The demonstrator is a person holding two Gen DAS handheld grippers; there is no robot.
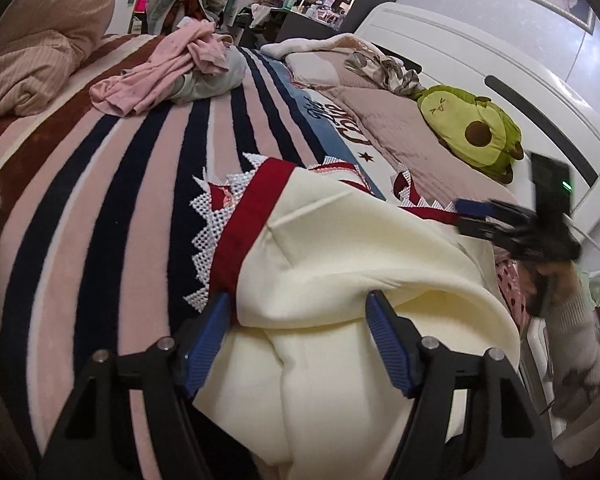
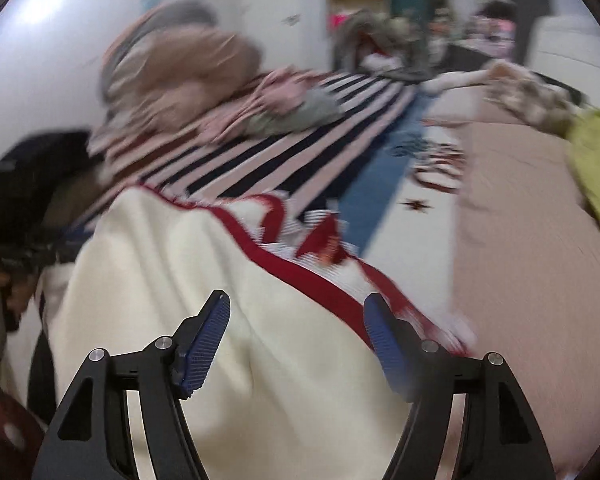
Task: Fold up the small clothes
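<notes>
Cream garment [image 1: 340, 280], red band with white zigzag lace trim: lies on the striped blanket [image 1: 120, 184] of the bed, filling the lower centre of both wrist views.
Left tool [image 1: 298, 334]: jaws wide; blue pads either side of a raised cream fold, not pressing it.
Right tool [image 2: 296, 336]: jaws wide above the cream cloth, nothing gripped; view blurred.
Pink clothes [image 1: 160, 76]: heaped, upper left of the left view.
Avocado plush [image 1: 472, 128]: right, by the white headboard [image 1: 480, 60].
</notes>
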